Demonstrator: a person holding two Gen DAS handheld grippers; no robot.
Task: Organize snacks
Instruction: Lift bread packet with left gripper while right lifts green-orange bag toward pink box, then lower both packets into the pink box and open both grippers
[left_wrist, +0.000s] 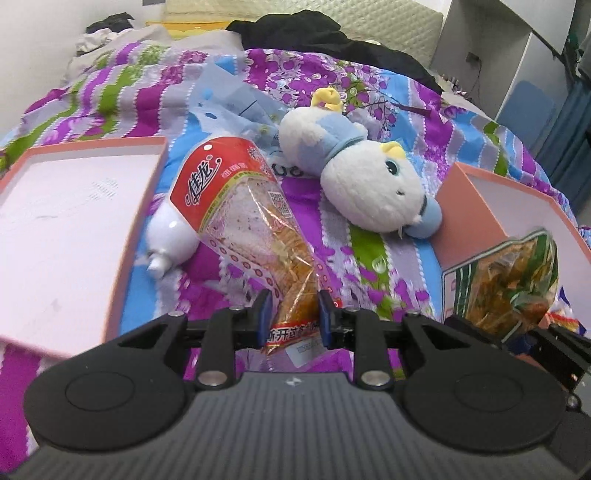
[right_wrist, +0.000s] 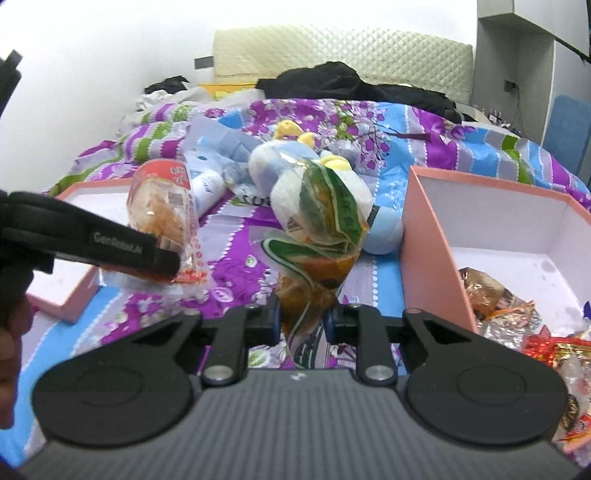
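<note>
We are holding two snack bags up over a bed (left_wrist: 369, 258) with a bright purple, blue and green flower cover.

Our left gripper (left_wrist: 291, 317) is pinching the bottom end of the red snack bag (left_wrist: 240, 206). Its blue pads are pressing on the crinkly wrapper from both sides. The bag has a red top with white letters, and we are seeing golden snacks through its clear part. It is sticking up and away from the gripper.

Our right gripper (right_wrist: 303, 317) is pinching the green snack bag (right_wrist: 325, 221) the same way, low down on the wrapper. That bag is standing up in front of the plush toy (left_wrist: 354, 173), a white and light blue one lying on the bed.

A white bottle (left_wrist: 170, 232) is lying on the cover behind the red bag. On the left a flat pink tray (left_wrist: 147, 206) is sitting with nothing in it. On the right a pink box (right_wrist: 428, 236) is holding more snack packs (right_wrist: 495, 299) inside its white walls.
</note>
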